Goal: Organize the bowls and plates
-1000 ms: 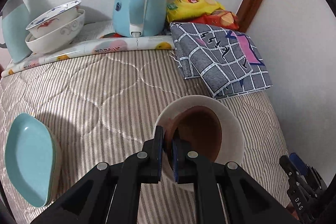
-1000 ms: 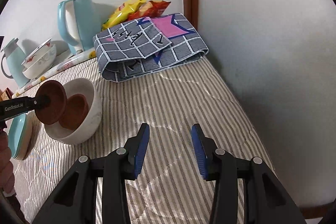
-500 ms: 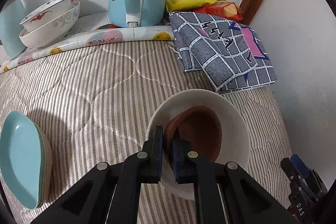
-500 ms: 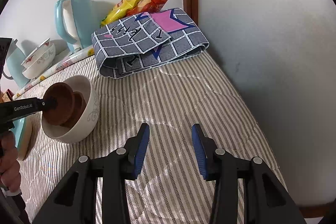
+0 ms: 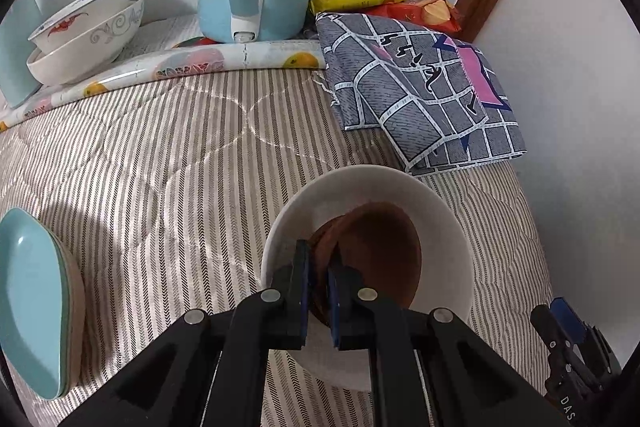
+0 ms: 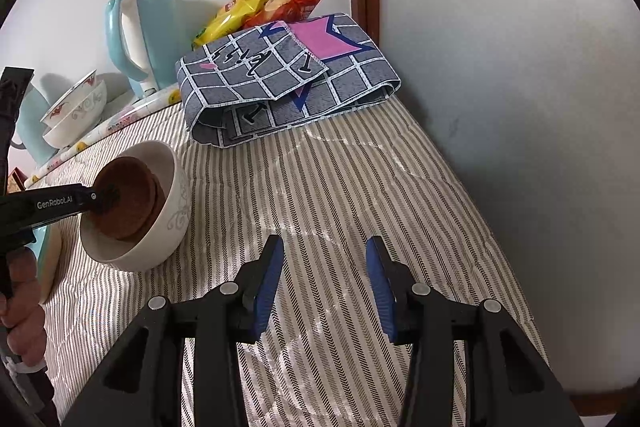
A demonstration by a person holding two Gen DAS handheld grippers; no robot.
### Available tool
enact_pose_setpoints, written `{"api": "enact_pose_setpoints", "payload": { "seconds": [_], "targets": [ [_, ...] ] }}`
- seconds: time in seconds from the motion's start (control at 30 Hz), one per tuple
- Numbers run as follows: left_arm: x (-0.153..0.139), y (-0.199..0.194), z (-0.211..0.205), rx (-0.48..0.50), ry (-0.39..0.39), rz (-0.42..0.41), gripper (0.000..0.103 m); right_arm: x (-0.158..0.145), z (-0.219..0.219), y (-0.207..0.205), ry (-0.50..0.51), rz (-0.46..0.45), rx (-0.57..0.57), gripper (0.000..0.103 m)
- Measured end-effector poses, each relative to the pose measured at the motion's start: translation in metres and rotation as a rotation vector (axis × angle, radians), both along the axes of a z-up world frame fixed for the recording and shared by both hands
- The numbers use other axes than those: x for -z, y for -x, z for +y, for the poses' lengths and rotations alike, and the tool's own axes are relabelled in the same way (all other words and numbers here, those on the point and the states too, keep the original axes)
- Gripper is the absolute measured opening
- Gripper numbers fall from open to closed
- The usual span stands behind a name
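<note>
2 brown bowls show in the left wrist view: the left claw (image 5: 318,285) is pinched tight on the near rim of the upper brown bowl (image 5: 372,255), which sits nested low inside the white bowl (image 5: 360,211) toward the bed's (image 5: 168,155) right edge. Teal plates (image 5: 32,299) lie at the left edge; 2 stacked bowls (image 5: 88,31) stand at the far-left corner.

In the right wrist view, the right claw (image 6: 324,285) hangs partly open and empty over bare bed, the white bowl well to its left. The left claw is nearer; releasing looks next.
</note>
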State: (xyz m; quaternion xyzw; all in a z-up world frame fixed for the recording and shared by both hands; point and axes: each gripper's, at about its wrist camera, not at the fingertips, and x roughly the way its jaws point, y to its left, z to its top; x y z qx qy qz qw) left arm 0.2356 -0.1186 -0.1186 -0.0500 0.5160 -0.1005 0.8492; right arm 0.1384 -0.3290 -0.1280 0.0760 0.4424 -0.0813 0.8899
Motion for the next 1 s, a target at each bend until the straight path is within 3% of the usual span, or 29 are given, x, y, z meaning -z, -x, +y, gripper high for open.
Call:
{"api": "enact_pose_setpoints", "payload": {
  "seconds": [0.3, 0.7, 0.83, 1.0],
  "targets": [
    [0.001, -0.001, 0.003, 0.013, 0.028, 0.014, 0.011, 0.000, 0.006, 0.000, 0.007, 0.008, -0.011, 0.043],
    [-0.003, 0.005, 0.001, 0.049, 0.008, 0.030, 0.013, -0.006, 0.020, -0.002, 0.024, 0.004, -0.046, 0.044],
    [-0.009, 0.008, 0.000, 0.060, 0.000, 0.012, 0.023, -0.011, 0.024, -0.003, 0.030, -0.009, -0.057, 0.050],
    [-0.016, 0.011, 0.004, 0.050, 0.001, 0.001, 0.025, -0.016, 0.030, -0.002, 0.031, -0.018, -0.067, 0.050]
  ]
}}
